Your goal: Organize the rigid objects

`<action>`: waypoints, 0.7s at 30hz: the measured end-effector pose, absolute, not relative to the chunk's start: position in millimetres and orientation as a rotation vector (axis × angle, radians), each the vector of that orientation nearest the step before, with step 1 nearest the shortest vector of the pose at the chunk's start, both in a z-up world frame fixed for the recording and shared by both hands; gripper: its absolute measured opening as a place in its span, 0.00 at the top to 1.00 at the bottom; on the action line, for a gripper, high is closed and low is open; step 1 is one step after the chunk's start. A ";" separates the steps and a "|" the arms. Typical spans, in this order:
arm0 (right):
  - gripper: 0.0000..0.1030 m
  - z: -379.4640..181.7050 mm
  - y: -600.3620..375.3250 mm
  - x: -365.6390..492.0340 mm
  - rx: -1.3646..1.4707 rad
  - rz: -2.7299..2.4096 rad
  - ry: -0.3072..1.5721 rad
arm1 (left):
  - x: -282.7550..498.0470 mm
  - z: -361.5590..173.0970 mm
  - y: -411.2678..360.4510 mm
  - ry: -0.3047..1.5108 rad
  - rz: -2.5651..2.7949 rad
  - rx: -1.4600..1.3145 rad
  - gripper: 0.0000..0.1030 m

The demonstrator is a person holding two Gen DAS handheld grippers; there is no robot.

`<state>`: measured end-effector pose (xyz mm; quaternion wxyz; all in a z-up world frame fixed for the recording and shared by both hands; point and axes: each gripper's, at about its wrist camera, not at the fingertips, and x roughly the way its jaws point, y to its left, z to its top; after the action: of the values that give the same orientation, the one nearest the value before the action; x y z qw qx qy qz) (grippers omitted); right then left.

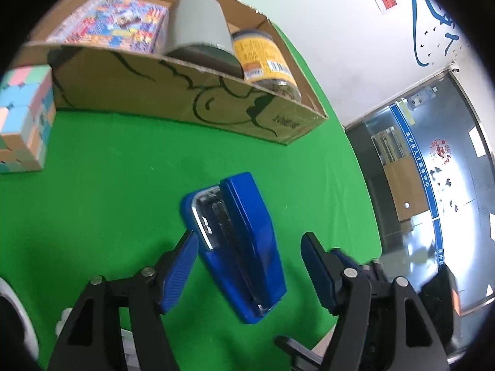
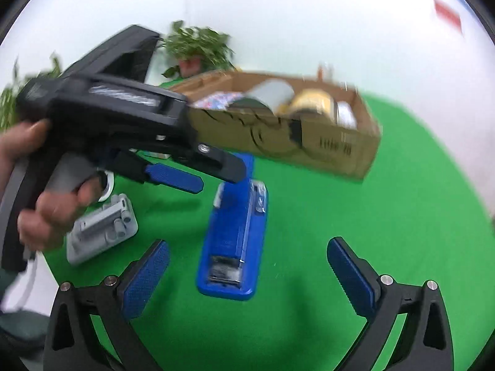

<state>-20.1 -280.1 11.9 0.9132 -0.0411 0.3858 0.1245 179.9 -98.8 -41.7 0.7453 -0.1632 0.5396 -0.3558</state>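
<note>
A blue stapler (image 1: 238, 247) lies on its side on the green worktop (image 1: 92, 210), near the middle of the cloth and on the near side of an open cardboard box (image 1: 173, 92). It is a long, glossy plastic body with a flat blue base plate; a chrome-edged metal magazine runs along it, and a clear plastic end shows at its nose.

The left gripper (image 1: 249, 244) is released, its blue ribbed pads standing either side of the stapler's rear end; the left pad sits just beside the body, the right pad apart from it. The right gripper (image 2: 247, 266) is spread wide, hovering at the stapler's other end with green cloth showing between each pad and the stapler (image 2: 235, 238).

The box holds a colourful flat pack (image 1: 114, 24), a grey cylinder (image 1: 198, 27) and a yellow-labelled jar (image 1: 266, 58). A pastel puzzle cube (image 1: 24, 117) stands left of the box. In the right wrist view a grey hinged part (image 2: 102, 228) lies left of the stapler, beside the person's hand (image 2: 52, 210).
</note>
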 end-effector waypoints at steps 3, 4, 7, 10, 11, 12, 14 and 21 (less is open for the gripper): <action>0.14 0.7 -275.1 -16.4 -0.078 0.290 0.857 | 178.5 -48.0 -105.1 1.220 -0.777 -0.338 0.34; 0.19 -1.6 -268.9 -16.4 -0.083 0.289 0.871 | 177.2 -49.2 -107.7 1.234 -0.782 -0.329 0.34; 0.43 -16.3 -257.5 -9.2 -0.091 0.279 0.926 | 174.9 -53.1 -111.7 1.268 -0.783 -0.322 0.34; 0.50 -24.8 -247.6 -14.7 -0.126 0.215 0.910 | 172.4 -57.6 -111.5 1.292 -0.760 -0.308 0.34; 0.51 -24.9 -247.6 -13.7 -0.109 0.204 0.916 | 171.3 -57.5 -111.0 1.286 -0.762 -0.311 0.34; 0.51 -24.8 -246.0 -13.3 -0.105 0.194 0.922 | 170.1 -57.2 -111.0 1.284 -0.761 -0.309 0.34; 0.51 -24.8 -243.5 -10.9 -0.074 0.180 0.939 | 169.0 -56.3 -110.5 1.280 -0.757 -0.304 0.34; 0.52 -18.5 -254.4 -0.5 0.195 0.236 1.019 | 165.0 -54.4 -109.9 1.266 -0.747 -0.240 0.41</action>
<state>-0.5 -254.4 -18.5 0.8618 0.0927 0.4859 0.1124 165.0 -109.9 -54.4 0.7354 -0.1093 0.5760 -0.3398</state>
